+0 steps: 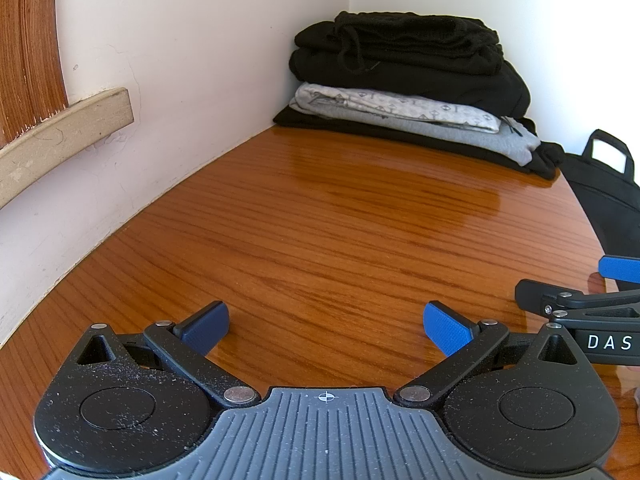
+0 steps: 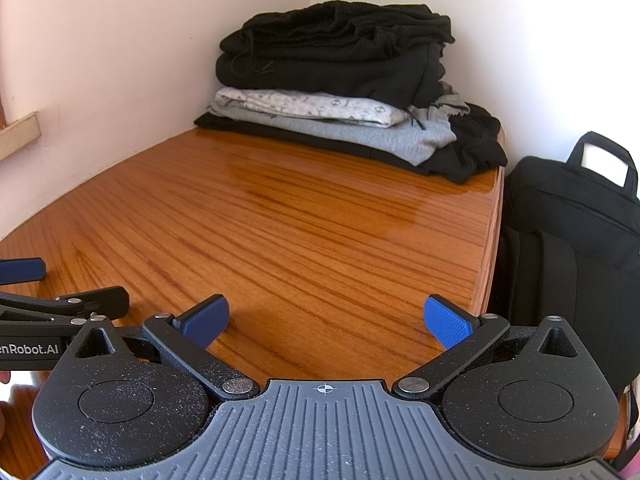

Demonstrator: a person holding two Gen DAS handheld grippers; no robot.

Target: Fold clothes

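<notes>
Nearest the cameras, the left black two-finger gripper with blue ribbed pads [image 1: 326, 330] hangs low over the glossy orange-brown wooden tabletop [image 1: 320, 240], its fingers spread wide with nothing between them; the right black two-finger gripper with blue ribbed pads [image 2: 326, 326] is spread just as wide and equally empty, hovering over the same tabletop near its right edge. The two sit side by side, each showing at the margin of the other's view (white lettering runs along both bodies). Beyond them the wood is bare up to the far corner where two pale walls meet, and there lies the stack of folded dark and grey clothes [image 1: 412, 80], resting on the table against the corner. Its long axis runs along the back wall, roughly left to right, with folded edges facing the grippers. Four layers can be counted for certain: a flat black garment [image 2: 472, 148] at the bottom, a plain grey sweatshirt [image 2: 376, 140], a light grey patterned piece [image 2: 304, 108], and bulky black clothing with a drawstring [image 1: 400, 48] on top; how many garments make up that black bulk I cannot tell. Off the table's right edge stands one black fabric bag with a carry handle [image 2: 572, 232].
</notes>
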